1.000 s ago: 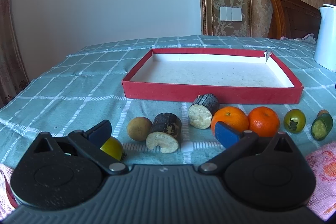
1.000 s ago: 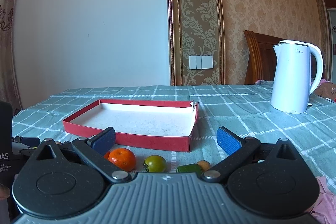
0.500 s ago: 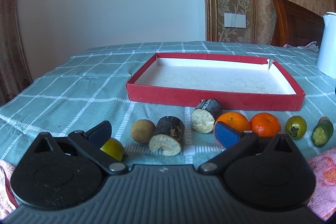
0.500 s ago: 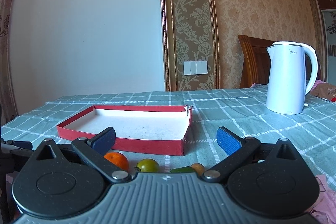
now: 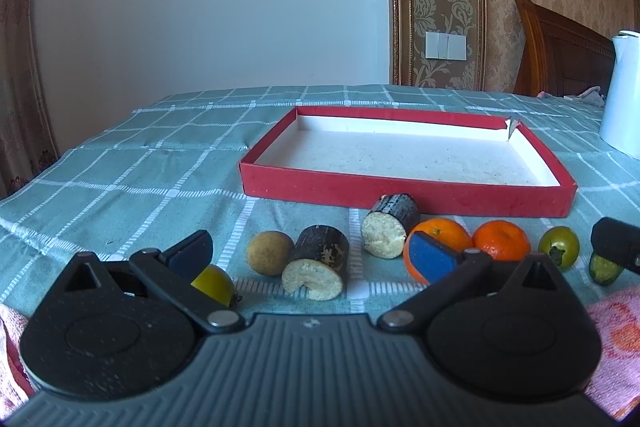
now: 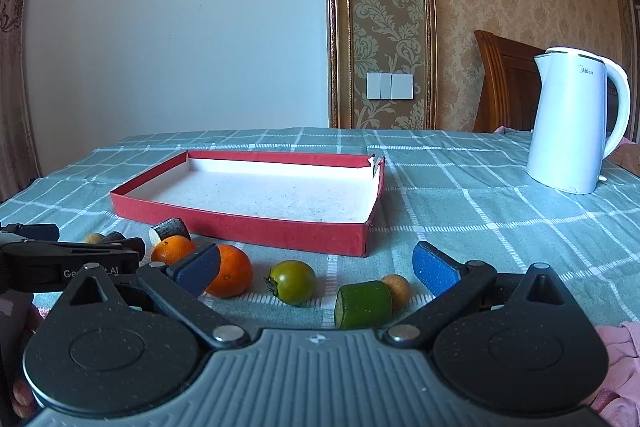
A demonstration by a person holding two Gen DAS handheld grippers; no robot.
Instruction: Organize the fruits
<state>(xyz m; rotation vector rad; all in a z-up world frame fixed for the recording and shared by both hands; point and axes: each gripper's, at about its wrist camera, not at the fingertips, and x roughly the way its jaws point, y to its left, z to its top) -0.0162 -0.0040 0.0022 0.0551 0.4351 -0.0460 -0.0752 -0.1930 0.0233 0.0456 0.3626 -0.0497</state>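
On the green checked tablecloth (image 5: 120, 163), a shallow red cardboard tray with a white floor (image 5: 404, 193) sits empty beyond a row of fruit. Both tongs hang wide apart and hold nothing. Between the left gripper (image 5: 312, 253) fingers lie a round brown fruit (image 5: 269, 252) and two dark-skinned cut cylinders with pale flesh (image 5: 318, 261); a yellow-green fruit (image 5: 214, 283) sits beside its left pad. Before the right gripper (image 6: 318, 267) lie two orange mandarins (image 6: 232, 271), a green tomato (image 6: 294, 281) and a cut green cucumber piece (image 6: 364, 303). A white electric kettle (image 6: 572, 119) stands far right.
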